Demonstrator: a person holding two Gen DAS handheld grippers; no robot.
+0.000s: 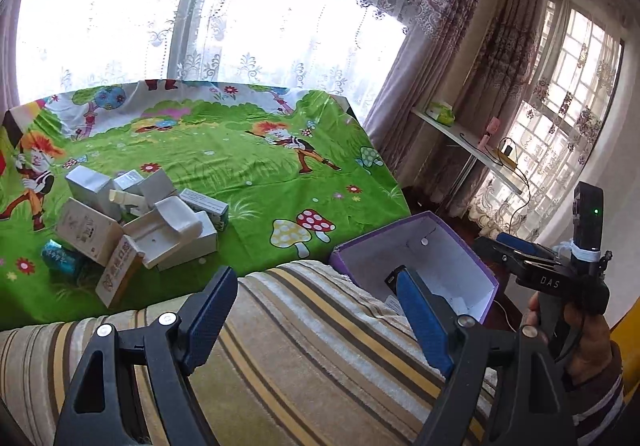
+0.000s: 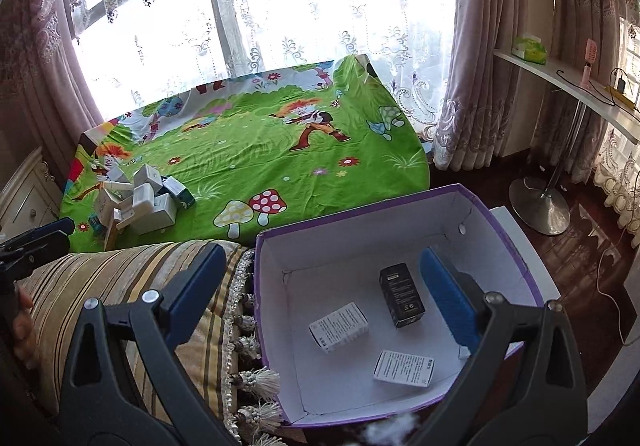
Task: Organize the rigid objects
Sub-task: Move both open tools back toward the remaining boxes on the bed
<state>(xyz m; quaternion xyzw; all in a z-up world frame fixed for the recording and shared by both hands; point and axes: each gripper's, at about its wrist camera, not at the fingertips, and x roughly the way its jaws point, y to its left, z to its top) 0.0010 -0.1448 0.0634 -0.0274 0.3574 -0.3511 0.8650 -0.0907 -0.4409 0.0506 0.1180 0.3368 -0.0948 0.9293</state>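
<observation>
A heap of small cartons, mostly white and some opened, lies on the green cartoon sheet, far left of the purple-walled box. My left gripper is open and bare over the striped cushion. My right gripper stands open above the purple box, nothing between its fingers. On the box floor lie a black carton and two white cartons. In the left wrist view the right gripper shows beyond the box, held by a hand.
The striped cushion with tassels borders the box's left wall. The carton heap sits near the sheet's left end. A white nightstand is at far left, a wall shelf and a metal stand base at right. Curtains hang behind.
</observation>
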